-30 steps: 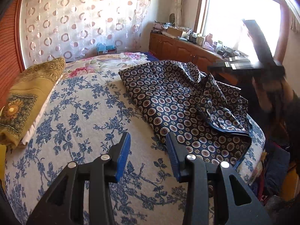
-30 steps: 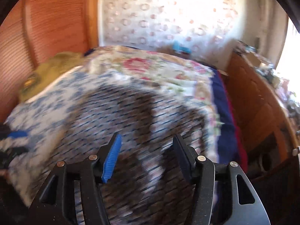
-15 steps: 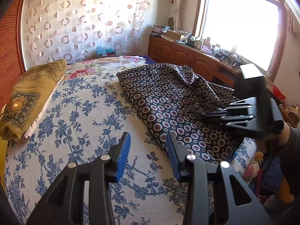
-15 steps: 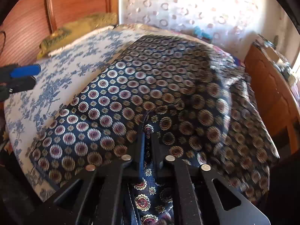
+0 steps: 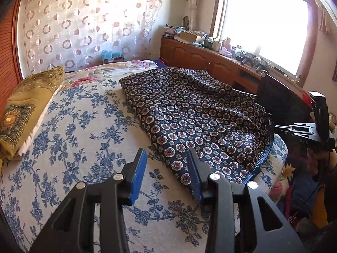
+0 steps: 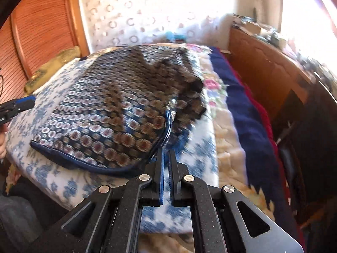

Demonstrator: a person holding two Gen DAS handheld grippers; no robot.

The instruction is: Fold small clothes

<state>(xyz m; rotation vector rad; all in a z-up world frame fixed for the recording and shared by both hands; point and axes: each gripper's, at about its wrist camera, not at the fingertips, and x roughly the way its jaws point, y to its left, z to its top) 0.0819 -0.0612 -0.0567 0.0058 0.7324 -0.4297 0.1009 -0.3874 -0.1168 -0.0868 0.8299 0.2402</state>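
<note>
Right gripper (image 6: 166,158): fingers now clenched on the blue-piped hem of the dark navy garment printed with round medallions (image 5: 195,116); a second ago they were standing apart above it. Garment is lying on the blue-floral quilted bed (image 5: 80,139), stretching ahead of these fingers. Left gripper (image 5: 166,168): fingers released, hovering empty beside the near hem. Judging the fold is starting
</note>
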